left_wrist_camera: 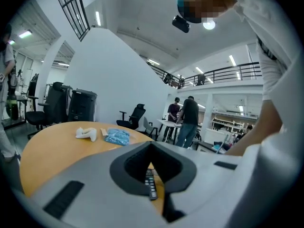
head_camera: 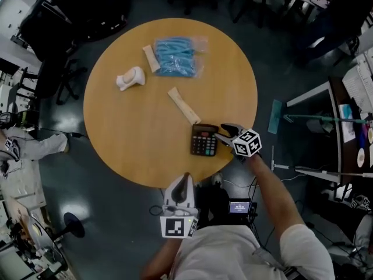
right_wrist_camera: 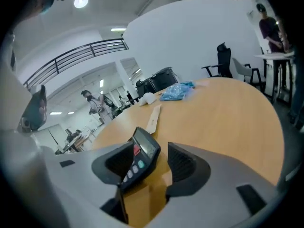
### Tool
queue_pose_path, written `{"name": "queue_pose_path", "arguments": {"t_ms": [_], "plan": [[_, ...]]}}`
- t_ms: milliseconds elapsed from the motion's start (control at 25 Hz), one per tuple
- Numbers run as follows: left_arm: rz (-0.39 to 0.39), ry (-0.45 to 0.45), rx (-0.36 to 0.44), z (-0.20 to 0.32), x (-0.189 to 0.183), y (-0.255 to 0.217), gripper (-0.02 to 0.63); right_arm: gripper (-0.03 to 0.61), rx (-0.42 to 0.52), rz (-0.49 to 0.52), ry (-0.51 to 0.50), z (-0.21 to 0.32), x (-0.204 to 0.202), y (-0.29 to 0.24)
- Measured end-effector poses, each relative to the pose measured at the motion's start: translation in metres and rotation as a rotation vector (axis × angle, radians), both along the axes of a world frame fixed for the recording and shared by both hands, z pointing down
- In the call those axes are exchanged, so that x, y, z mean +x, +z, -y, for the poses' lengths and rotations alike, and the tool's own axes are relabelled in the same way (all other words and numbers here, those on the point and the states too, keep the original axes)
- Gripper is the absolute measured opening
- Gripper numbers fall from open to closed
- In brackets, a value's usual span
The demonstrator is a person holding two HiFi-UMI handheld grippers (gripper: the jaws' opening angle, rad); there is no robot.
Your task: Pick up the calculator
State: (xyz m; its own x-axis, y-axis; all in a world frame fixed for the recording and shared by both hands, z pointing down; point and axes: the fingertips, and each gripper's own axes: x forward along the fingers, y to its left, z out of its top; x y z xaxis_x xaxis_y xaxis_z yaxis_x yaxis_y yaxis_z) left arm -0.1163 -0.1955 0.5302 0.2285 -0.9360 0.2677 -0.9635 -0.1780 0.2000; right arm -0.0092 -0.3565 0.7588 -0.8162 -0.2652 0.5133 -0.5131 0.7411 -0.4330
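The black calculator (head_camera: 204, 140) lies flat near the right front edge of the round wooden table (head_camera: 116, 133). My right gripper (head_camera: 222, 132) reaches over that edge and is open, its jaws astride the calculator's right end. In the right gripper view the calculator (right_wrist_camera: 140, 156) sits close against the left-hand jaw, with a clear gap to the other, and my right gripper (right_wrist_camera: 151, 164) does not clamp it. My left gripper (head_camera: 186, 178) hovers at the table's front edge, jaws together and empty. Through its narrow slot in the left gripper view (left_wrist_camera: 152, 167) a sliver of the calculator (left_wrist_camera: 150, 186) shows.
Further back on the table lie a blue packet (head_camera: 175, 56), a white lump (head_camera: 130, 78) and two pale flat strips (head_camera: 151, 58) (head_camera: 184, 105). Office chairs (head_camera: 70, 16) stand beyond the table, a mop (head_camera: 280, 116) lies on the floor at right, and people (left_wrist_camera: 187, 120) stand far off.
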Motion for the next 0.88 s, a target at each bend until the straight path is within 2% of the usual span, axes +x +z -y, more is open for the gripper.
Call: {"name": "queue_pose_path", "arguments": {"t_ms": [160, 320, 440, 560, 640, 760, 880], "plan": [[-0.015, -0.017, -0.03, 0.0, -0.008, 0.013, 0.005, 0.216, -0.07, -0.004, -0.097, 0.009, -0.019, 0.015], [-0.022, -0.027, -0.048, -0.007, -0.013, 0.02, 0.005, 0.211, -0.113, -0.053, -0.228, 0.004, -0.038, 0.023], [-0.004, -0.019, -0.058, -0.014, -0.017, 0.026, 0.005, 0.142, -0.159, -0.075, -0.294, -0.004, -0.046, 0.028], [0.002, -0.024, -0.054, -0.017, -0.021, 0.027, 0.005, 0.108, -0.203, -0.052, -0.271, -0.01, -0.042, 0.026], [0.0, -0.032, -0.046, -0.018, -0.024, 0.025, 0.005, 0.093, -0.188, -0.043, -0.238, -0.015, -0.038, 0.019], [0.002, -0.049, -0.042, -0.023, -0.026, 0.022, 0.005, 0.077, -0.113, -0.044, -0.163, -0.025, -0.032, -0.002], [0.012, -0.071, -0.02, -0.027, -0.025, 0.017, 0.005, 0.067, -0.001, -0.103, -0.064, -0.04, -0.024, -0.025]]}}
